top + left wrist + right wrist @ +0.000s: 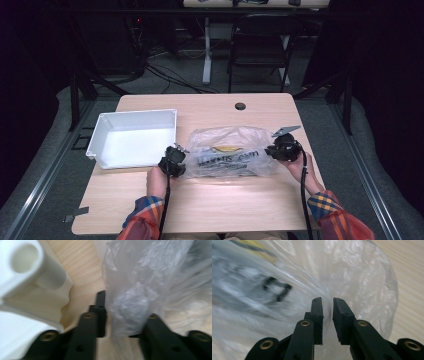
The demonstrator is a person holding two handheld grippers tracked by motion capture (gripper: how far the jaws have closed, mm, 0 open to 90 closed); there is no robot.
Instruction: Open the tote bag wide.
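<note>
Currently: 1 clear plastic bag [230,152] lying on counter [210,210] beside white bin [132,137], left hand-held gripper [122,317] partly open around bunched film, right hand-held gripper [328,315] narrowly parted over its edge; next, probably firm regrips.

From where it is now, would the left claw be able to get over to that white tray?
Probably yes. The left claw sits at the clear plastic bag's left end, right beside the white tray, with only bare table between them. Bag plastic lies between its jaws, though.
</note>
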